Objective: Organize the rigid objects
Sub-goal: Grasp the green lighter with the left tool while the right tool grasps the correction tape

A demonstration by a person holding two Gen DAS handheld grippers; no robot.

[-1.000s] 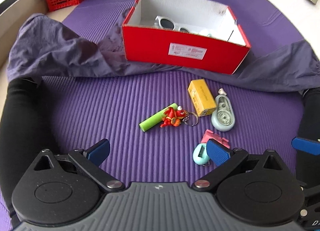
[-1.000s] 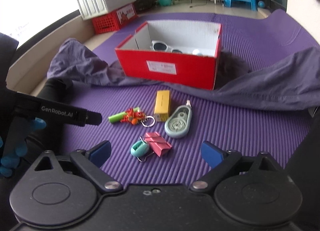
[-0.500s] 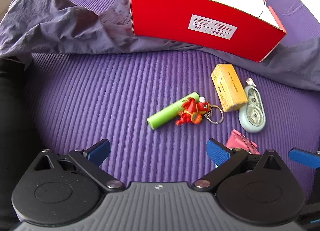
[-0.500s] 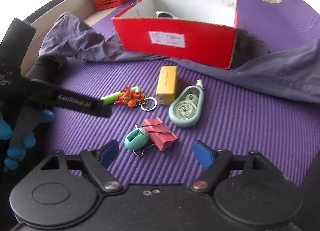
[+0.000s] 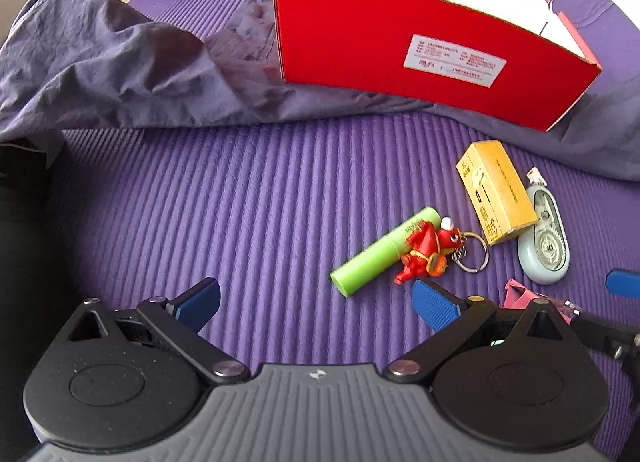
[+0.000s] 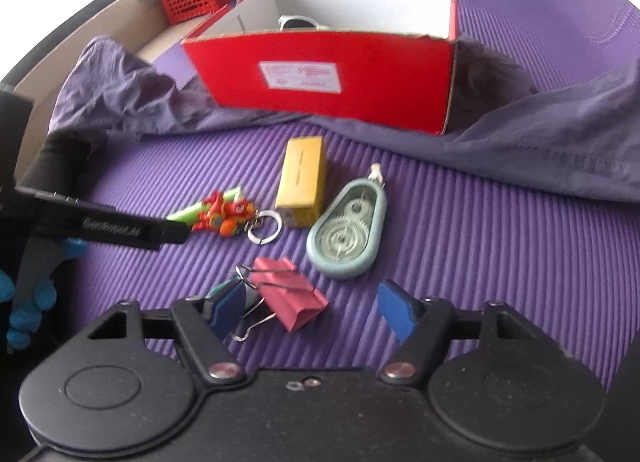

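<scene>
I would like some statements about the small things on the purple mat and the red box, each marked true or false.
1. The yellow box lies inside the red box. False: it lies on the mat.
2. The pink binder clip lies between the right gripper fingers. True.
3. The green tube touches the red keychain figure. True.
4. The left gripper holds the tape dispenser. False: it is open and empty.
</scene>
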